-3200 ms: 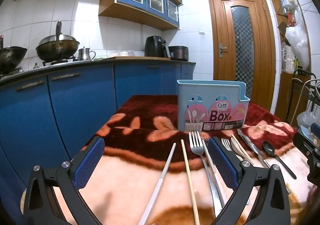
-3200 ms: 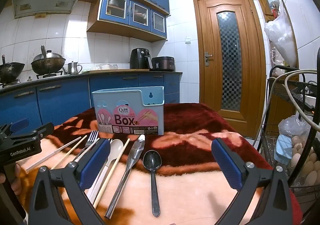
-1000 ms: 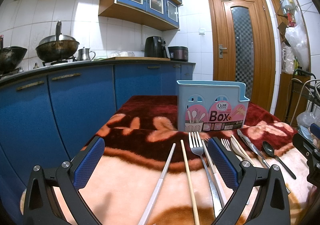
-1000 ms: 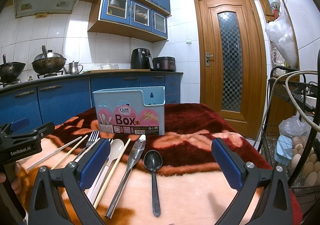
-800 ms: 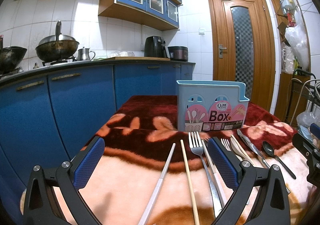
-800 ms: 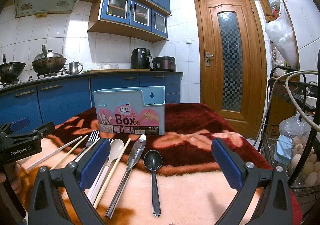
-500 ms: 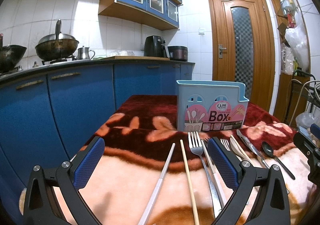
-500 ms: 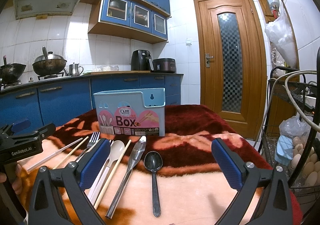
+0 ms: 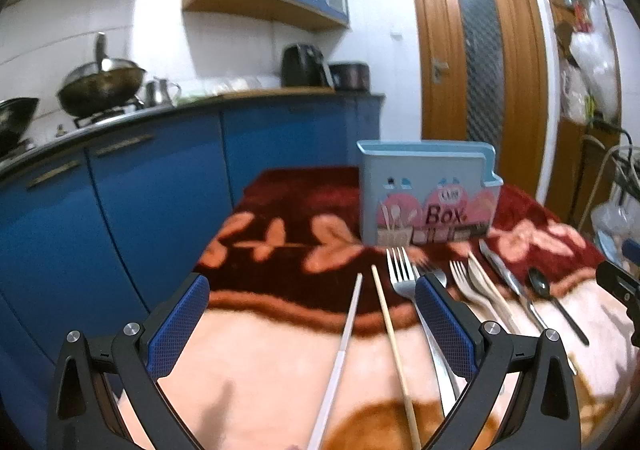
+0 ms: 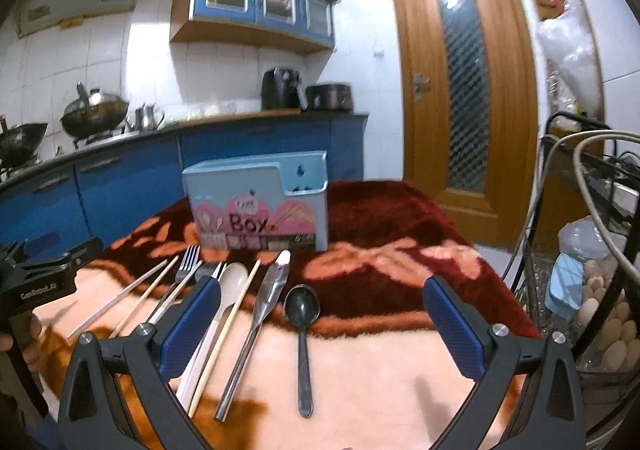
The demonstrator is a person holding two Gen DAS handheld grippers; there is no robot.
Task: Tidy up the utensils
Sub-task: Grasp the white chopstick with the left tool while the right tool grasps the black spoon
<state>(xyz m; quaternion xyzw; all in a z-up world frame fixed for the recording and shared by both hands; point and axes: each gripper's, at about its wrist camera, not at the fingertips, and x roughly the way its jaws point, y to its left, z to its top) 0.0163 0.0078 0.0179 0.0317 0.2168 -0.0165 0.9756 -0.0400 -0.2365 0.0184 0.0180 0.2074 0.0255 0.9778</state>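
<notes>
Two grippers, both spread wide with nothing between the pads. My left gripper [image 9: 312, 324] hovers low over the near edge of the blanket [image 9: 280, 366], framing a white chopstick [image 9: 340, 350] and a wooden chopstick [image 9: 394, 342] that lie side by side, tips pointing toward the box. Just right of them I see a steel fork [image 9: 402, 274], its handle running under the right pad of that gripper. My right gripper [image 10: 322, 324] hangs over the right half of the row, also empty. Between its fingers lie a black spoon [image 10: 302, 314], a steel knife [image 10: 260, 314] and another wooden chopstick [image 10: 232, 322]; a white spoon [image 10: 232, 280] sits partly behind the left pad. All utensils rest flat on the blanket, roughly parallel, handles toward me. Blue utensil box [image 10: 260, 201] stands upright at the far end of the row, near the tips, labelled "Box"; I cannot see inside it. Left wrist view is a bit blurred. Blue cabinets [image 9: 152, 201] and wooden door [image 10: 464, 89] stand behind.
</notes>
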